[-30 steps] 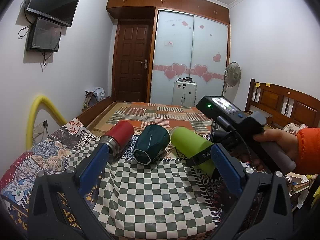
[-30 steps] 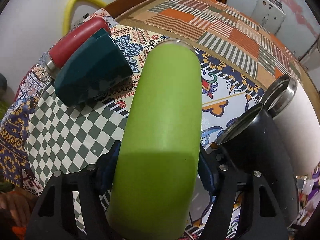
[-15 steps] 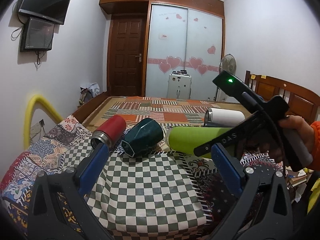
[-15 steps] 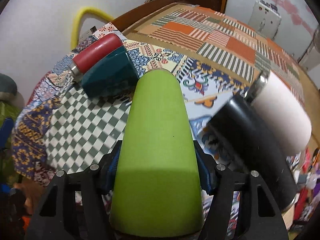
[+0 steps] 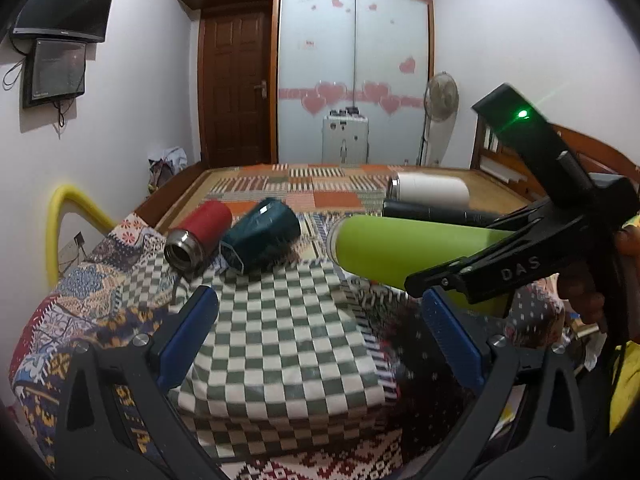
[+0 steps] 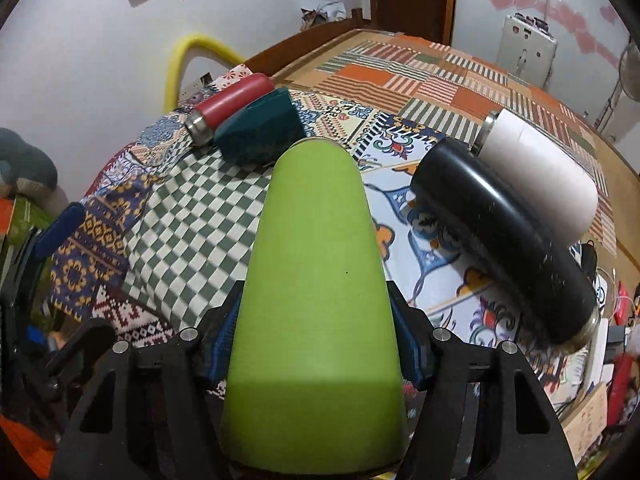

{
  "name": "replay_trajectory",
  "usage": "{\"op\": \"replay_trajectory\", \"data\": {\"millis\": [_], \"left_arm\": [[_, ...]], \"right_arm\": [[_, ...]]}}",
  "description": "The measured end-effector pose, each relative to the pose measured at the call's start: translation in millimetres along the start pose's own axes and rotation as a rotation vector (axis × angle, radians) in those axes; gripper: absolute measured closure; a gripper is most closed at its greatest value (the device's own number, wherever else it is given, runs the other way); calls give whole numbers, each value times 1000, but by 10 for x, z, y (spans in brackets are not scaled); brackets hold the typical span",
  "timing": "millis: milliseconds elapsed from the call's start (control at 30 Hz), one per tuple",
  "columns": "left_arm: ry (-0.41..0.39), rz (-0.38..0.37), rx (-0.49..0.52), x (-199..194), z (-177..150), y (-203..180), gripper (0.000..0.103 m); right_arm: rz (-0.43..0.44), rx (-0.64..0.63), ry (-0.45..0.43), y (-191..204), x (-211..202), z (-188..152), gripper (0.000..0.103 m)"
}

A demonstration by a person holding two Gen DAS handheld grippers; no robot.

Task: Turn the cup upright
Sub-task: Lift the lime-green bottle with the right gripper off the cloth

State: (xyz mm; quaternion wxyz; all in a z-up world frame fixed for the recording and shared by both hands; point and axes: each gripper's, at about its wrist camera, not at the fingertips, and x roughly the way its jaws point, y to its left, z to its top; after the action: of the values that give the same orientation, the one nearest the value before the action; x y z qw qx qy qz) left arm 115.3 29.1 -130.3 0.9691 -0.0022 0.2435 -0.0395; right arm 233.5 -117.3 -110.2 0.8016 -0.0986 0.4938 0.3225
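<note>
My right gripper (image 6: 316, 344) is shut on a lime green cup (image 6: 316, 280) and holds it lying level, lifted above the checked cloth (image 6: 192, 216). In the left wrist view the green cup (image 5: 400, 248) points left, with the right gripper (image 5: 460, 284) clamped near its right end. My left gripper (image 5: 320, 320) is open and empty over the checked cloth (image 5: 280, 340), in front of and below the green cup.
A red cup (image 5: 196, 236) and a dark teal cup (image 5: 260, 240) lie on their sides at the left. A black cup (image 6: 500, 240) and a white cup (image 6: 536, 176) lie at the right. A yellow foam-wrapped rail (image 5: 60, 220) stands at the left edge.
The right gripper has lifted the green cup off the cloth and raised it higher. The left gripper has drawn back a little and stayed open.
</note>
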Motion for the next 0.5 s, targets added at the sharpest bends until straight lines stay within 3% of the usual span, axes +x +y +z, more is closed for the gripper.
{"op": "replay_trajectory", "data": {"millis": [233,500], "left_arm": [[78,0,-8,79,-176,-20,0],[154,-8,-51,276,-345,52,0]], "right_arm": [[-4,-34,-17,90,128,-204,41],[7,-88,-36,203,266,-138,41]]}}
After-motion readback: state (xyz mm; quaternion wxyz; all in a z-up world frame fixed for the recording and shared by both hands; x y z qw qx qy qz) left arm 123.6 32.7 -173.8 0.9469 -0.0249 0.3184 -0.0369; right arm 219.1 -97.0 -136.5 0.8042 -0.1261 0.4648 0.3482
